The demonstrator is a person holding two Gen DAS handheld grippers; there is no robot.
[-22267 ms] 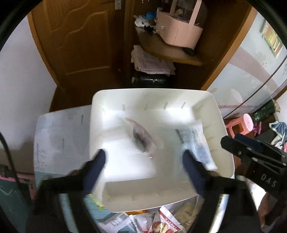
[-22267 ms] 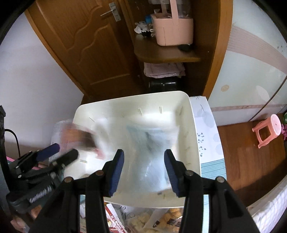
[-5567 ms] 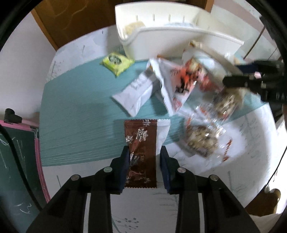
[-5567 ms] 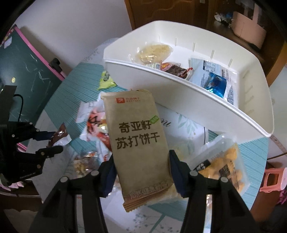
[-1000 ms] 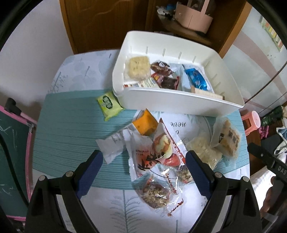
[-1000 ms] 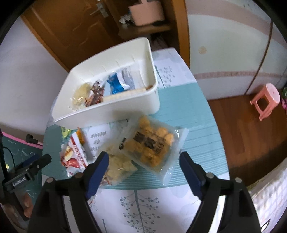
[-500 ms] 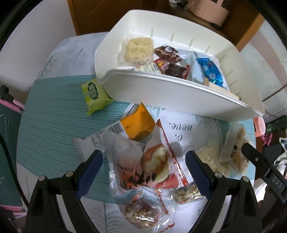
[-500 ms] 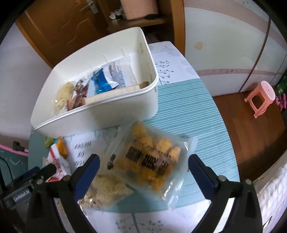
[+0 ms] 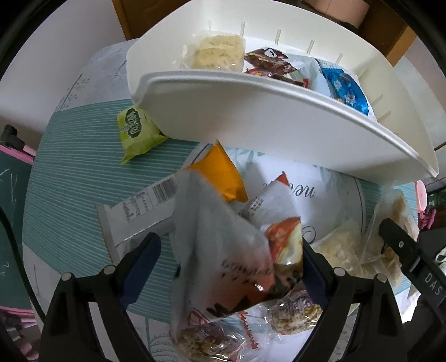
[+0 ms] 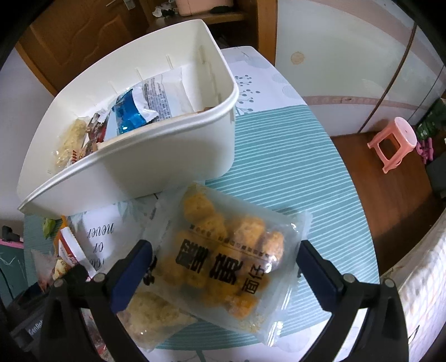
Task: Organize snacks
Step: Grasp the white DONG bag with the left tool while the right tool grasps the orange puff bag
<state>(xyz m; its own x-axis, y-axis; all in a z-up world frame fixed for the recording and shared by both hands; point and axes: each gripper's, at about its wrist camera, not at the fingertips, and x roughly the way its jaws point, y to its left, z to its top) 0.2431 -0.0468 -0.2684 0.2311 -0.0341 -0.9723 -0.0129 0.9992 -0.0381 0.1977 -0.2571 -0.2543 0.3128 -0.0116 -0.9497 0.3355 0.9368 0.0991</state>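
Both my grippers stand spread: the right gripper (image 10: 223,264) straddles the clear bag of golden puffs (image 10: 231,247), the left gripper (image 9: 228,261) a crumpled snack packet (image 9: 223,250). Light, slippery, crushable film; I would pinch across the bag's middle.

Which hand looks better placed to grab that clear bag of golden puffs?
The right. Its gripper already straddles the clear bag of golden puffs with open jaws, while the left gripper sits over the red-and-white packet.

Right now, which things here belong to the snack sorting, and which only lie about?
Belonging to the job:
- white bin, some snacks already inside
- clear bag of golden puffs, between the open right gripper
- red and white snack bag, between the open left gripper
- green packet
- orange packet

Just lying about:
- pink stool
- pink basket
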